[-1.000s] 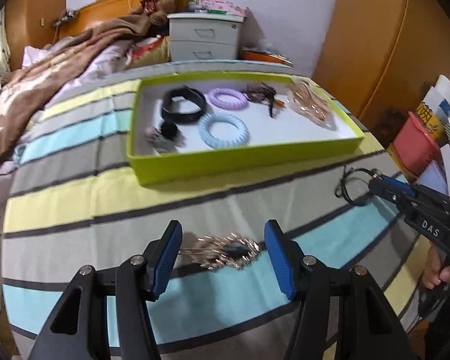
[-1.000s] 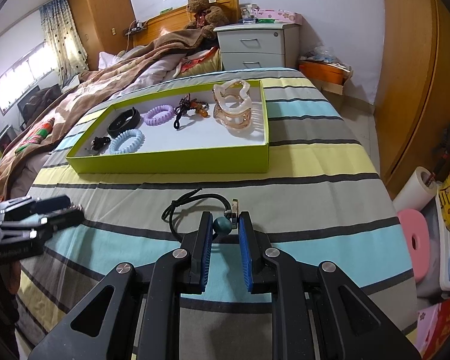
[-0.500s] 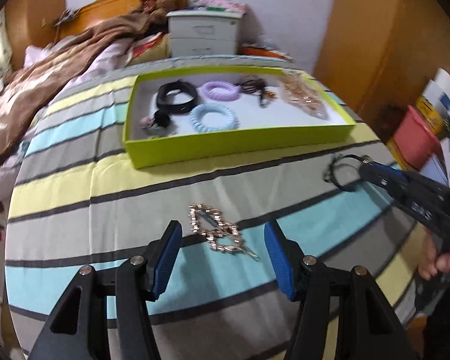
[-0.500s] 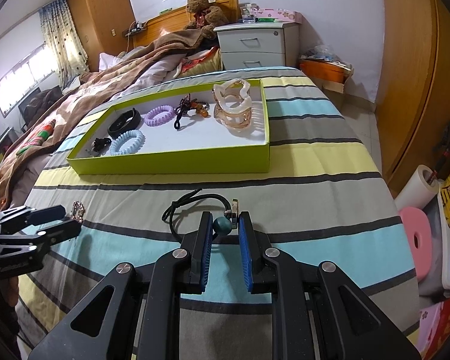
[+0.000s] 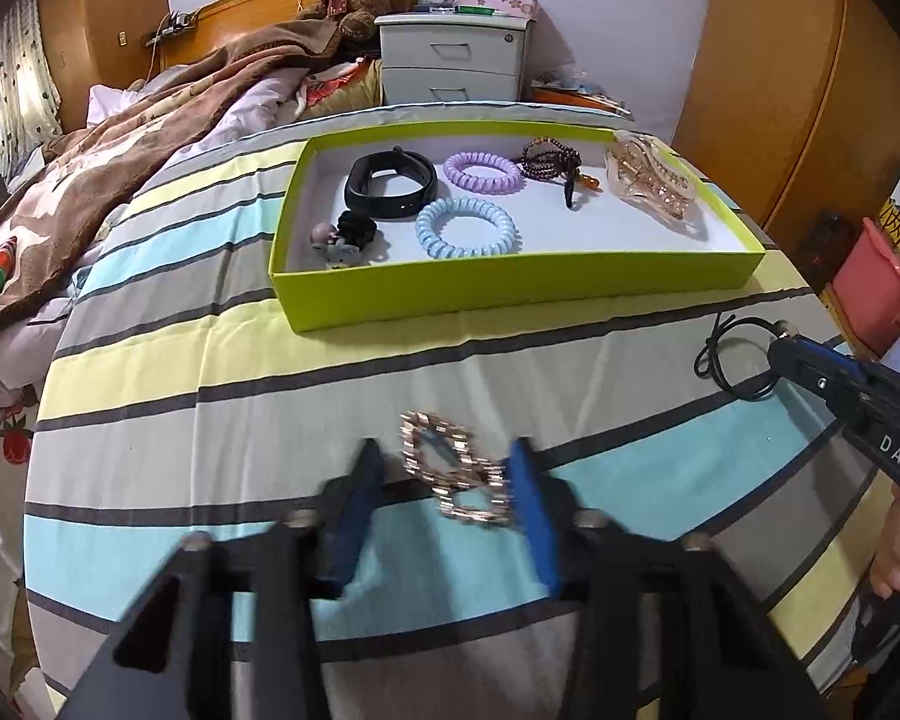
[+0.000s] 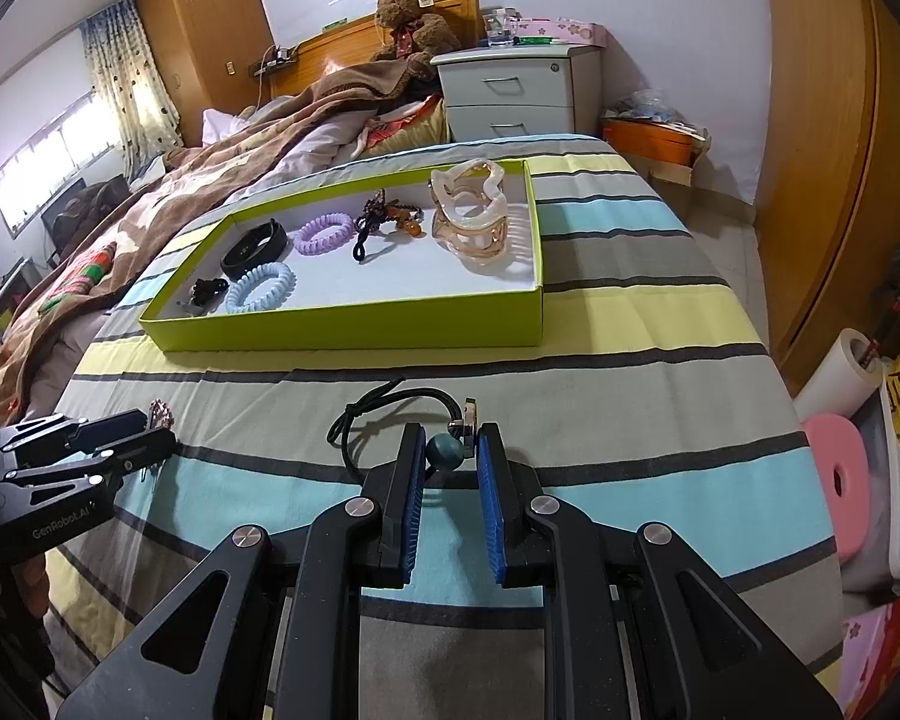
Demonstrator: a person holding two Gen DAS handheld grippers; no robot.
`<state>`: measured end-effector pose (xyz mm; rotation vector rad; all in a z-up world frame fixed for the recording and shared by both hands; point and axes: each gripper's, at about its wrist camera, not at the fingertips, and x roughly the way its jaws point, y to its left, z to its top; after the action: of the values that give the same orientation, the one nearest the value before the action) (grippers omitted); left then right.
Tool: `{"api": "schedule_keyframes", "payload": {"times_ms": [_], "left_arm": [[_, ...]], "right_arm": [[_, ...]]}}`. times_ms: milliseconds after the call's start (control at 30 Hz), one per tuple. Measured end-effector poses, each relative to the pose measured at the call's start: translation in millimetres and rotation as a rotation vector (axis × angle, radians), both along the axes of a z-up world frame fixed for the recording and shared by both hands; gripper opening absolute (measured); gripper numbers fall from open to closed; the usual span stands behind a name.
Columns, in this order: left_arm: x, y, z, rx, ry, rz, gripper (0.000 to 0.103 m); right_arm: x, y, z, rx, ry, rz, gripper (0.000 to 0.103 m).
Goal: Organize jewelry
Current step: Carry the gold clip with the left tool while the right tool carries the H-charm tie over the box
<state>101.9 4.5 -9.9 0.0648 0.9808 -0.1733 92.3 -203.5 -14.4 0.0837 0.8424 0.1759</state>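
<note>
My left gripper [image 5: 447,483] is spread wide over the striped bedspread [image 5: 240,372], and the gold chain bracelet [image 5: 453,471] lies between its blurred blue pads, loose and ungripped, on the near side of the green tray [image 5: 510,291]. My right gripper [image 6: 447,459] is narrowed around the teal bead [image 6: 445,452] of the black cord necklace [image 6: 390,405]; I cannot tell whether the pads actually press it. It also lies short of the tray.

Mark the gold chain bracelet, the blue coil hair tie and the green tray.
gold chain bracelet [image 5: 457,483], left wrist view, middle links.
blue coil hair tie [image 5: 467,228], left wrist view, near coil.
green tray [image 5: 510,294], left wrist view, front wall.
</note>
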Motion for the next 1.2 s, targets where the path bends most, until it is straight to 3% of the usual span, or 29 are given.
{"api": "schedule_keyframes", "payload": {"times_ms": [667, 1200], "left_arm": [[-4.7, 7.7, 13.2, -0.045, -0.031, 0.01, 0.037], [8.7, 13.1, 48.9, -0.077, -0.099, 0.007, 0.037]], "right_arm": [[-0.3, 3.7, 5.8, -0.001, -0.02, 0.006, 0.018], [7.8, 11.9, 54.0, 0.004, -0.117, 0.024, 0.018]]}}
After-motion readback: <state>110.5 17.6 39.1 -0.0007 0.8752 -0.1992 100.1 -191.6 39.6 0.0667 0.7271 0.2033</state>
